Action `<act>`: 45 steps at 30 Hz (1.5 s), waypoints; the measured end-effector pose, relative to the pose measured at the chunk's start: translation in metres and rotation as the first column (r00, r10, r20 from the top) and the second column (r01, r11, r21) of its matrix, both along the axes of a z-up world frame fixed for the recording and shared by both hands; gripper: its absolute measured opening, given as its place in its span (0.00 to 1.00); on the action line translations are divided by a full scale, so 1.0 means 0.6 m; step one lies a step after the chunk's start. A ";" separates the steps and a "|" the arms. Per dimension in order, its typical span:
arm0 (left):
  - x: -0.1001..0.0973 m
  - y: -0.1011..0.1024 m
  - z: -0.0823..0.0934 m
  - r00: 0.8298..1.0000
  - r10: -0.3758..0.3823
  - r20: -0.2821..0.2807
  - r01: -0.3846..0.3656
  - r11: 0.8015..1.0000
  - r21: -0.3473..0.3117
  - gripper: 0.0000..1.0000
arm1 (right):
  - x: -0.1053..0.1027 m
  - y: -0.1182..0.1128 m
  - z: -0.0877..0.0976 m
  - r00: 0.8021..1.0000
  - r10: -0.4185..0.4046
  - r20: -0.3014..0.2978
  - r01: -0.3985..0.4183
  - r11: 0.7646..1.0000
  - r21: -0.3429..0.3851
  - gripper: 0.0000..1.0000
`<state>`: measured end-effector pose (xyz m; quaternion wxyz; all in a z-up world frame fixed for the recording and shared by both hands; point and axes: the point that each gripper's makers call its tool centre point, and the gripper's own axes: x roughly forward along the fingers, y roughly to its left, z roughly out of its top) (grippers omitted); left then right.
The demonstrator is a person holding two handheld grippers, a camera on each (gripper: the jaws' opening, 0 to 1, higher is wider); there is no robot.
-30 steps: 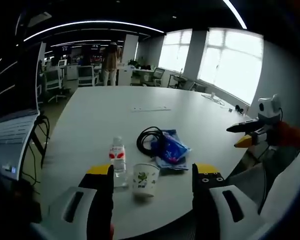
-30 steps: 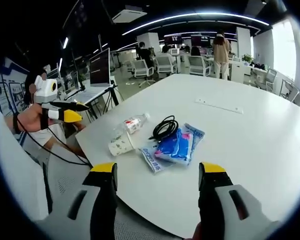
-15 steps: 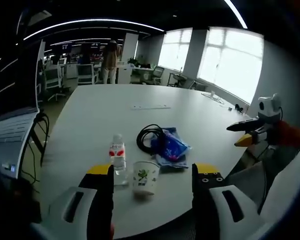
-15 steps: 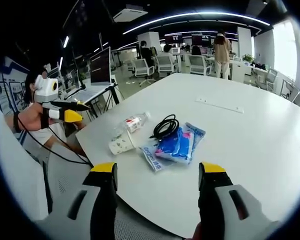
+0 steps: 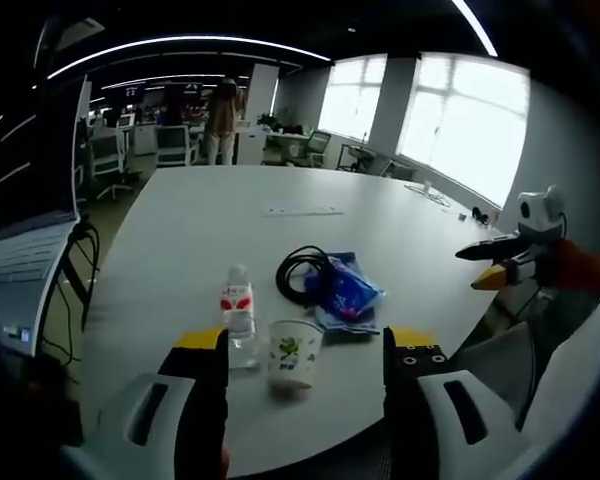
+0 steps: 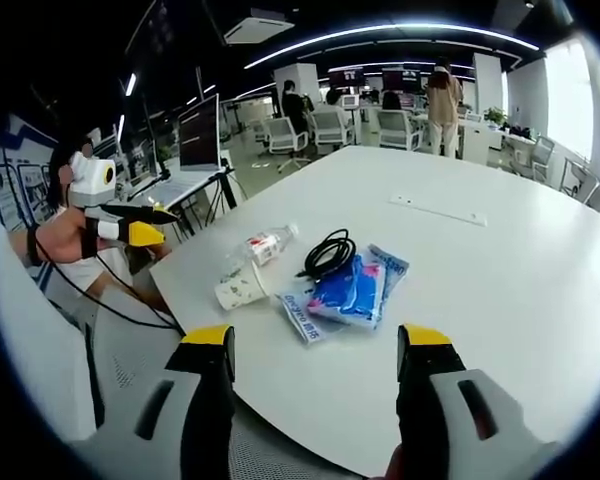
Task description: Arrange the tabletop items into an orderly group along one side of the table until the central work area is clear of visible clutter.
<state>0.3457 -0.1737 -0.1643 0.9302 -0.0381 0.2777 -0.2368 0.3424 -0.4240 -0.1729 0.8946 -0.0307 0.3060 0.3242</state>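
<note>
Open-plan office. Large white meeting table [image 6: 500, 290]; rows of desks with monitors [image 6: 198, 133] and swivel chairs [image 6: 330, 128] behind; laptop [image 5: 15, 262] on side stand; linear ceiling strip lights [image 6: 380, 40]; tall windows [image 5: 460, 120] along one wall; person standing [image 6: 443, 100] among desks.

No legible text anywhere; clear plastic water bottle [image 5: 239, 312] carries red-and-white label, print too small to read; white paper cup [image 5: 294, 352] shows green motif, no words; blue plastic packets [image 6: 352, 290] bear white characters, unreadable.
</note>
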 end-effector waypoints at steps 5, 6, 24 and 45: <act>0.002 0.000 -0.003 1.000 -0.002 -0.004 0.002 1.000 0.001 0.63 | -0.003 -0.002 -0.005 1.000 0.001 -0.008 -0.001 1.000 -0.004 0.65; 0.004 0.000 -0.004 1.000 -0.004 -0.007 0.004 1.000 -0.002 0.63 | -0.003 -0.002 -0.005 1.000 0.000 -0.008 0.000 1.000 -0.004 0.65; 0.049 0.006 -0.011 1.000 -0.013 -0.008 0.014 1.000 0.014 0.64 | -0.005 -0.009 -0.010 1.000 -0.009 -0.021 0.009 1.000 -0.007 0.65; 0.107 0.003 -0.050 0.997 -0.075 -0.035 0.077 0.995 0.057 0.62 | -0.014 -0.025 -0.015 0.999 -0.031 -0.035 0.031 0.999 -0.023 0.66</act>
